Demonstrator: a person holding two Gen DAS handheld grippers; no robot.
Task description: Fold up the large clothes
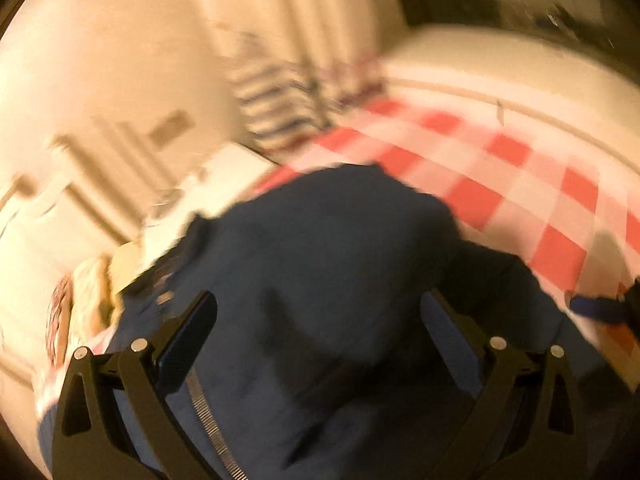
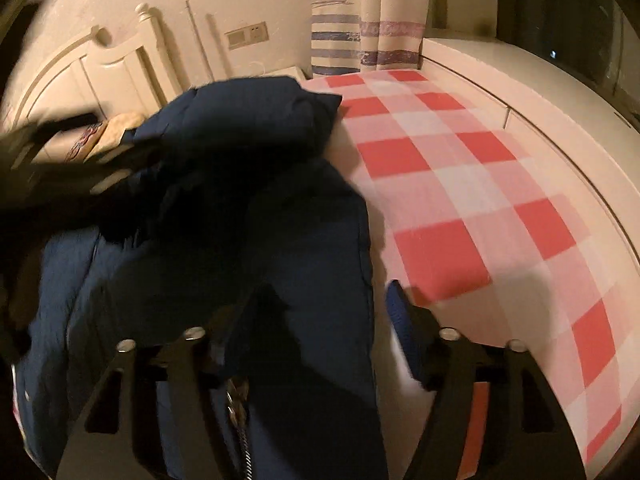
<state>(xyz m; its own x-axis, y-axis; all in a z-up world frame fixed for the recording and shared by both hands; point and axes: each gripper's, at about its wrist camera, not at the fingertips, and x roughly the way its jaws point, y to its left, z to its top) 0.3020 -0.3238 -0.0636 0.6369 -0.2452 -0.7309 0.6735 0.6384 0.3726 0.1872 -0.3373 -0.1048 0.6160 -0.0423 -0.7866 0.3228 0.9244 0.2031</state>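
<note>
A large navy padded jacket (image 1: pixel 328 264) lies bunched on a bed with a red and white checked sheet (image 1: pixel 500 168). My left gripper (image 1: pixel 320 312) is open just above the jacket, its fingers spread wide, with a zipper (image 1: pixel 208 420) running below the left finger. The left wrist view is motion-blurred. In the right wrist view the jacket (image 2: pixel 240 208) fills the left half and the sheet (image 2: pixel 460 200) the right. My right gripper (image 2: pixel 324 304) is open over the jacket's right edge. The other gripper (image 2: pixel 48 148) shows blurred at the left.
A cream headboard (image 2: pixel 100 68) and pillows (image 2: pixel 108 128) stand at the bed's far left. A striped curtain (image 2: pixel 360 32) hangs at the back. A cream window ledge (image 2: pixel 540 92) runs along the bed's right side.
</note>
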